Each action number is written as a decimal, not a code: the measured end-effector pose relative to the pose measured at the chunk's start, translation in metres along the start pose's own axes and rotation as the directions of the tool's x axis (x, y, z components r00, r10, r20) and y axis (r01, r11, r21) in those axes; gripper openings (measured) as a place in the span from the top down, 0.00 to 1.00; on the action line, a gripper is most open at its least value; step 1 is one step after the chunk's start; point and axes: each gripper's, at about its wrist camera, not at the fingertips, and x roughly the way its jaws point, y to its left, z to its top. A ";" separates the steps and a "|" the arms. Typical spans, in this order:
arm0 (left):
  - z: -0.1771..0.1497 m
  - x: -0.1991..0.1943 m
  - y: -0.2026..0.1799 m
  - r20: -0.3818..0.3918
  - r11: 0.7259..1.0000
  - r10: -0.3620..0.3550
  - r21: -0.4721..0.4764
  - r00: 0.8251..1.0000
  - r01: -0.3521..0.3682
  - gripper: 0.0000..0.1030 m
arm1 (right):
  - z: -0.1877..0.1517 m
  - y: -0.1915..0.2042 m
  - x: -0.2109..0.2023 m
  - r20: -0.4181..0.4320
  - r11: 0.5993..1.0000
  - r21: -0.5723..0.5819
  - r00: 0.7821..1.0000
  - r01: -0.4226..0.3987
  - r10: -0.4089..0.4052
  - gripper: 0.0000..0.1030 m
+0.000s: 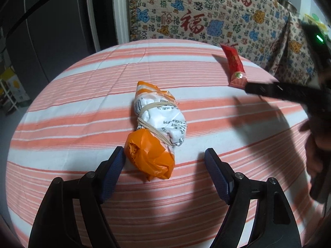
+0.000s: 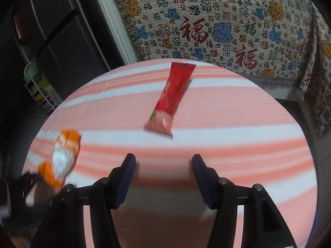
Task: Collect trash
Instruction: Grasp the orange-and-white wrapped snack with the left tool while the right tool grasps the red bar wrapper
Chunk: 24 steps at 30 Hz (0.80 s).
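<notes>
A crumpled orange and white wrapper bundle (image 1: pixel 159 119), tied with rubber bands, lies on the pink and white striped tablecloth (image 1: pixel 82 113). My left gripper (image 1: pixel 164 152) stands open around the bundle's orange near end. The left pad is right beside it and the right pad is well apart from it. A long red snack wrapper (image 2: pixel 173 97) lies flat near the table's far edge, ahead of my right gripper (image 2: pixel 163 159), which is open with nothing between its pads. The left wrist view shows the red wrapper (image 1: pixel 234 64) with one finger (image 1: pixel 269 88) of the right gripper by its near end. The bundle (image 2: pixel 64 157) is blurred at the left of the right wrist view.
A cream cloth with red and blue characters (image 1: pixel 196 10) hangs behind the table. Left of it stands a dark cabinet (image 1: pixel 51 31), with a white wire rack (image 2: pixel 41 91) holding a yellow box on the floor. The round table's edge (image 2: pixel 289 113) drops off to the right.
</notes>
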 end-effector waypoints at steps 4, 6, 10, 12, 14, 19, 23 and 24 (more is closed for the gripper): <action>0.000 0.001 -0.002 -0.004 1.000 0.005 0.013 1.000 -0.005 0.19 | 0.021 0.006 0.033 -0.004 0.999 0.025 1.000 0.025 -0.025 0.43; 0.000 0.000 0.000 -0.002 1.000 -0.005 0.006 1.000 0.005 0.19 | 0.023 0.012 0.038 0.007 0.998 -0.021 0.998 0.057 -0.057 0.68; 0.000 0.000 0.002 0.001 1.000 -0.024 -0.002 1.000 0.024 0.18 | 0.012 0.016 0.025 -0.031 0.995 -0.087 0.998 0.048 -0.051 0.68; 0.000 0.000 0.003 0.004 0.999 -0.031 -0.007 1.000 0.031 0.17 | -0.003 0.021 0.009 -0.053 0.987 -0.156 0.998 0.032 -0.041 0.68; 0.000 0.000 0.004 0.003 0.999 -0.031 -0.008 1.000 0.031 0.17 | -0.027 0.026 -0.014 -0.076 0.973 -0.232 0.997 0.016 -0.034 0.68; -0.010 -0.003 0.008 -0.028 1.000 0.012 0.023 1.000 -0.012 0.03 | -0.086 0.031 -0.056 -0.059 0.946 -0.321 0.996 0.050 -0.072 0.65; -0.014 -0.004 0.014 -0.036 0.999 0.008 0.040 0.999 -0.006 0.00 | -0.099 0.022 -0.060 0.027 0.964 -0.246 0.995 0.098 -0.094 0.51; -0.014 -0.004 0.014 -0.036 0.999 0.007 0.050 0.999 -0.005 0.00 | -0.098 0.019 -0.060 0.030 0.972 -0.218 0.996 0.089 -0.085 0.46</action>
